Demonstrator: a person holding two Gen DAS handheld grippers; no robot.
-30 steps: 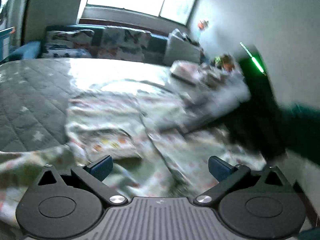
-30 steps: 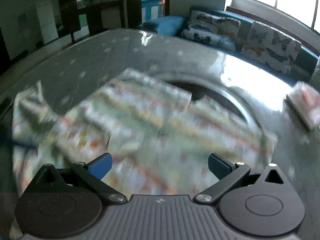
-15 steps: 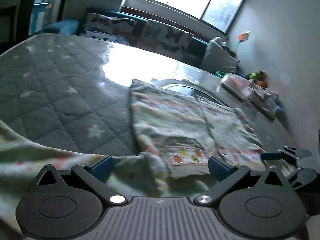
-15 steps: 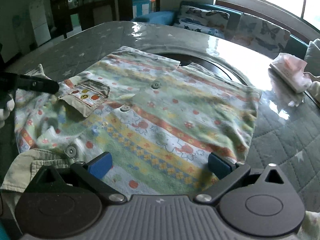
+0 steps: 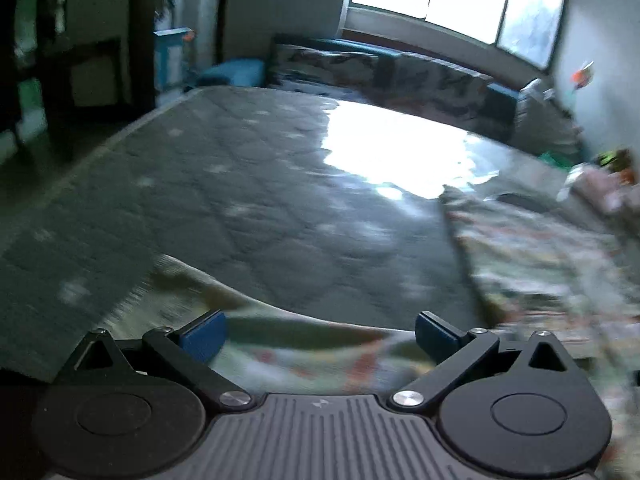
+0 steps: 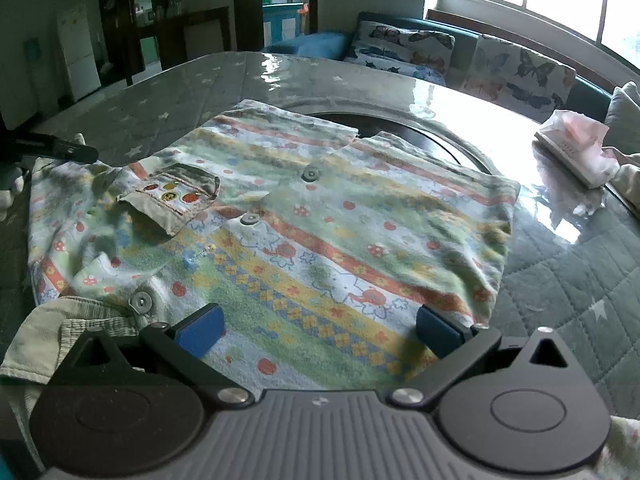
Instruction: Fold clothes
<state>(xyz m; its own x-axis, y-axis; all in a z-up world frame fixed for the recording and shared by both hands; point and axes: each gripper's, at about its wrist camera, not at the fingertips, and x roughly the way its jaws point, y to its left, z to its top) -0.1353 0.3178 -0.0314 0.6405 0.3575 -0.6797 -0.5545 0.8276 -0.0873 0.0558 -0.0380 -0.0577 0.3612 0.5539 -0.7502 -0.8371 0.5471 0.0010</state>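
A child's patterned shirt (image 6: 320,232) with buttons and a small beige chest pocket (image 6: 172,196) lies spread flat on the quilted grey table cover (image 6: 568,280). My right gripper (image 6: 318,330) hovers open over the shirt's near hem, nothing between its blue pads. In the left wrist view, which is blurred, my left gripper (image 5: 318,336) is open above the shirt's sleeve (image 5: 280,344), with the shirt body (image 5: 540,256) off to the right. In the right wrist view one dark finger of the left gripper (image 6: 60,150) shows at the shirt's left sleeve.
A pack of tissues (image 6: 576,152) lies on the table at the right. A sofa with butterfly cushions (image 6: 460,56) runs along the window behind the table. Dark cabinets (image 6: 160,32) stand at the far left. Bare quilted cover (image 5: 240,200) stretches left of the shirt.
The left gripper has swung left, so the shirt body now sits at the right of its view. The right gripper has steadied over the spread shirt and moved slightly closer.
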